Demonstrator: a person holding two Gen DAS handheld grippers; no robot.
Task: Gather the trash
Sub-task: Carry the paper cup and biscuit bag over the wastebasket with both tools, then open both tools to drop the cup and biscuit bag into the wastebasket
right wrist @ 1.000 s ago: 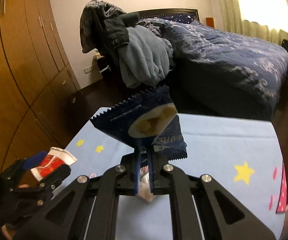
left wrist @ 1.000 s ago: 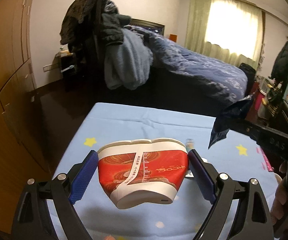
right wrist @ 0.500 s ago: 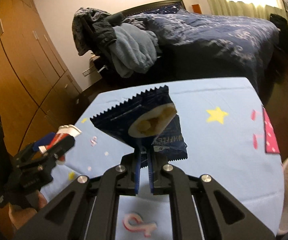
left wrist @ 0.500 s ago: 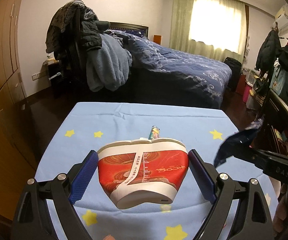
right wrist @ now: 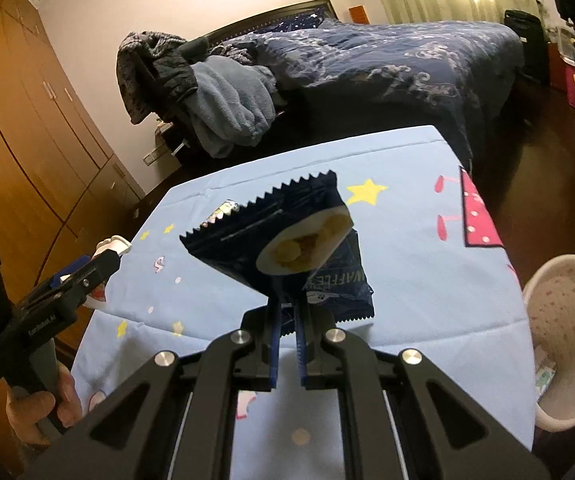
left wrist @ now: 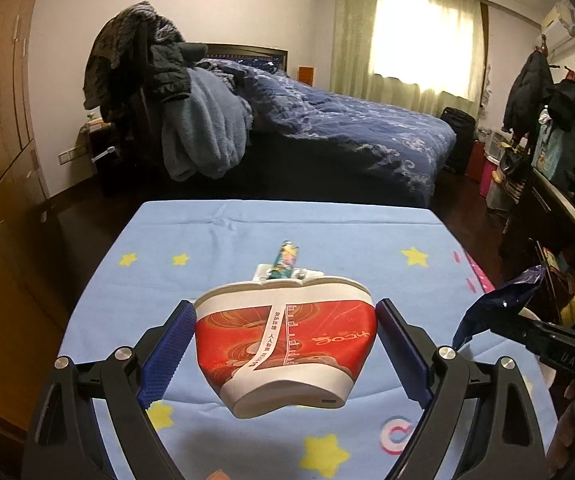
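Bed [left wrist: 347,132] with navy quilt at 12 o'clock in the left wrist view, beyond the desk; heap of jackets and a grey-blue fleece [left wrist: 203,140] piled at its foot end, toward 11 o'clock. Wooden wardrobe [right wrist: 27,120] along the 9 o'clock side of the right wrist view.

Desk [left wrist: 367,236] under a light-blue cloth printed with yellow stars, filling the lower middle of both views. Pale round trash bin [right wrist: 567,340] just beside the desk's edge at 3 o'clock in the right wrist view, standing lower than the desk top.

Left gripper [left wrist: 285,344] clamped on a red-and-white paper noodle bowl [left wrist: 287,340], blue pads pressed against both sides, bowl tipped with its base toward the camera and raised off the cloth. Same gripper seen at 9 o'clock in the right wrist view [right wrist: 105,258], held in a hand [right wrist: 43,404].

Right gripper [right wrist: 287,344] pinched shut on a dark-blue waffle wrapper [right wrist: 275,240], zigzag edge uppermost, lifted above the desk; wrapper also seen at 3 o'clock in the left wrist view [left wrist: 499,308].

Small colourful wrapped stick [left wrist: 285,258] lying on a white scrap [left wrist: 261,272] at desk centre, just beyond the bowl's rim.
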